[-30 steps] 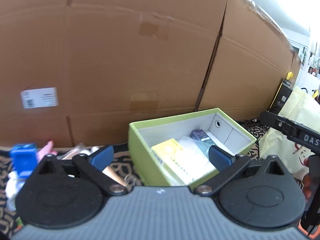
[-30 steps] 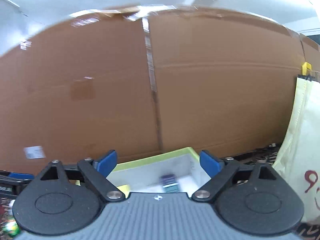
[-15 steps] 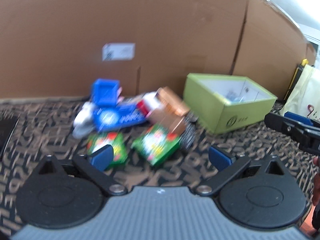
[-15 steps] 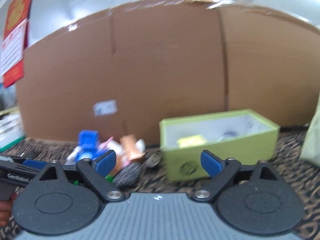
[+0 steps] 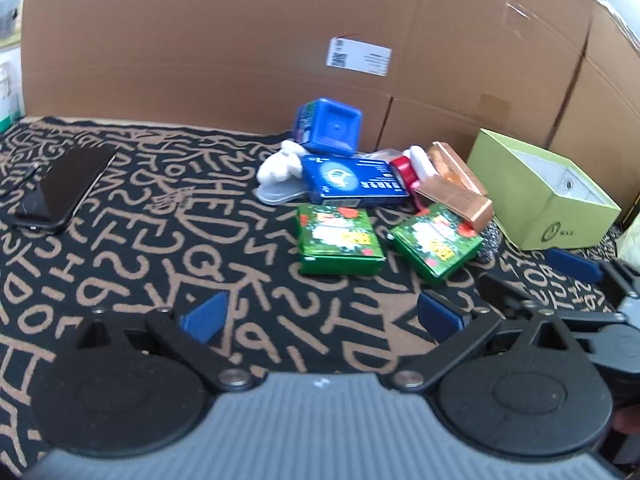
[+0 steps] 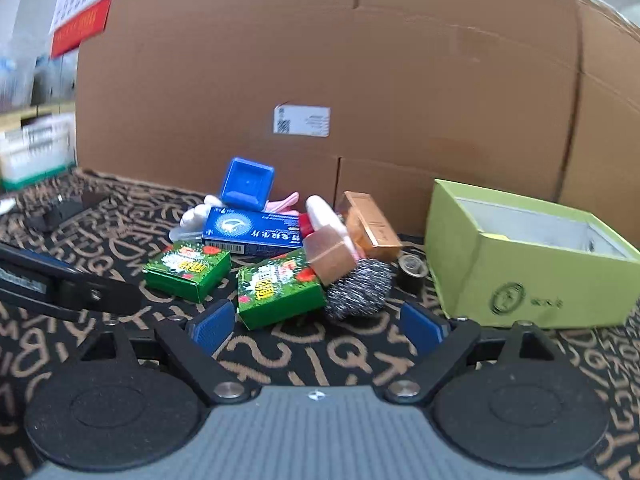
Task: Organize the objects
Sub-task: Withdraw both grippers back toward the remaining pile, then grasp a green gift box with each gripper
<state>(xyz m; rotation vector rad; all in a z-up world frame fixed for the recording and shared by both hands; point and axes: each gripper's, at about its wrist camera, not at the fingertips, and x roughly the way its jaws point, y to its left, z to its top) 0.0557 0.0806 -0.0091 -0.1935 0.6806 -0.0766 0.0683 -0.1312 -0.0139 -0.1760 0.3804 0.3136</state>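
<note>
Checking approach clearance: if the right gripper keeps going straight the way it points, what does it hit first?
Most likely the nearer green box, which lies just ahead between the open right gripper fingers' line, with the steel wool scrubber right beside it. Depth is hard to judge in the fisheye, so the patterned cloth could come first.

Cardboard wall (image 5: pixel 240 40) behind letter-patterned black cloth (image 5: pixel 120 240).

2 green cartons (image 6: pixel 188 267) (image 6: pixel 278 290) lie flat in front of a heap: a blue carton (image 6: pixel 252 236), a blue tray (image 6: pixel 248 183) tipped on edge, 2 copper boxes (image 6: pixel 330 254) (image 6: pixel 372 226), a steel scourer (image 6: pixel 358 285). An open lime-green box (image 6: pixel 524 280) stands right of them.
</note>
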